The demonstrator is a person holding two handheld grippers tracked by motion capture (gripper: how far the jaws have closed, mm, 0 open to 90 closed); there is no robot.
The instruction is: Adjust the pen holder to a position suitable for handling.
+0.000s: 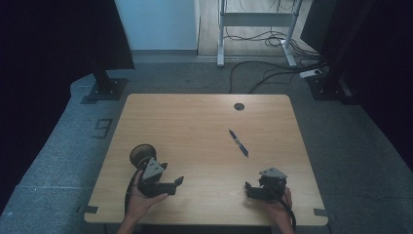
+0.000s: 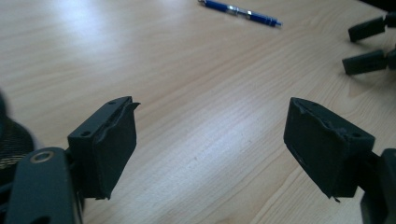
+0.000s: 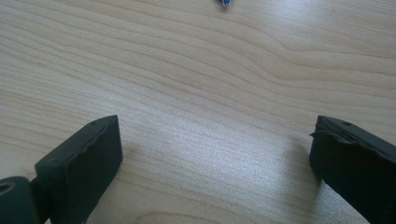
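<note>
A blue pen (image 1: 238, 143) lies right of the middle of the wooden table (image 1: 204, 126); the left gripper view shows the pen (image 2: 240, 11) at its top. A black mesh cup (image 1: 142, 155) stands at the near left. Just in front of it a hand holds my left gripper (image 1: 171, 174), low over the table and open with nothing between its jaws (image 2: 210, 144). At the near right the other hand holds my right gripper (image 1: 254, 186), open over bare wood (image 3: 215, 158). The pen's tip (image 3: 225, 2) shows at the top edge of the right gripper view.
A round cable hole (image 1: 238, 106) sits near the table's far edge. Dark grey floor surrounds the table, with cables (image 1: 272, 68) and a white frame (image 1: 255, 29) beyond it. The mesh cup (image 2: 11, 144) touches the left gripper view's left edge.
</note>
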